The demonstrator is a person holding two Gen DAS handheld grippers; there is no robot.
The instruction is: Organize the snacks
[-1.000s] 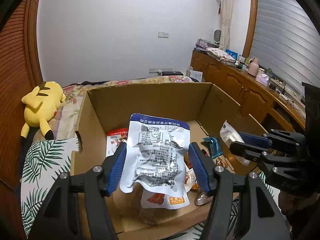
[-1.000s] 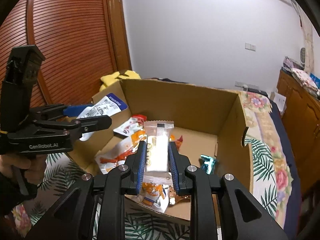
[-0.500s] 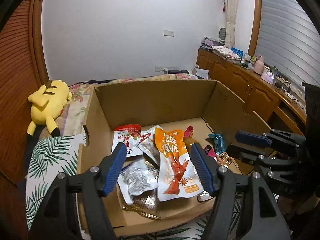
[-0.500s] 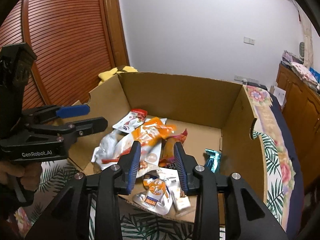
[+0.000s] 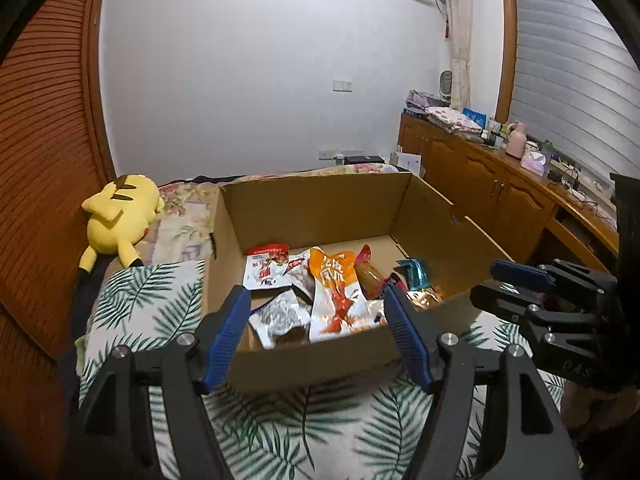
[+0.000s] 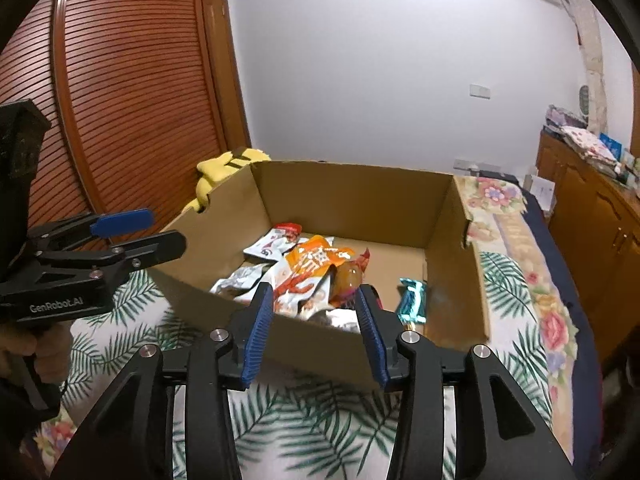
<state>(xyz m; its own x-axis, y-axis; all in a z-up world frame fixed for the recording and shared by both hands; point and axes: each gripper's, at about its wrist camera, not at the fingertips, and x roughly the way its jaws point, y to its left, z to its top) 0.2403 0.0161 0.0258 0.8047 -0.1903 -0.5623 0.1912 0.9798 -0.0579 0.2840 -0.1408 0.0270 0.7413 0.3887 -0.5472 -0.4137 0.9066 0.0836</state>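
An open cardboard box (image 5: 316,208) (image 6: 352,196) stands on a bed and holds several snack packets: an orange pouch (image 5: 334,292) (image 6: 312,264), a silver pouch (image 5: 280,316), a red-and-white pouch (image 5: 266,266) and a teal wrapped bar (image 5: 414,274) (image 6: 412,300). My left gripper (image 5: 318,332) is open and empty, held just before the box's near wall. My right gripper (image 6: 316,326) is open and empty, also just outside the near wall. Each gripper shows at the edge of the other's view.
A palm-leaf cloth (image 5: 152,312) covers the bed around the box. A yellow plush toy (image 5: 120,216) lies at the far left by the slatted wooden wall (image 6: 132,92). Wooden cabinets (image 5: 480,184) with clutter on top run along the right.
Both grippers let go of their packets, which now lie in the box. Both have opened and drawn back from over the box to outside its near wall.
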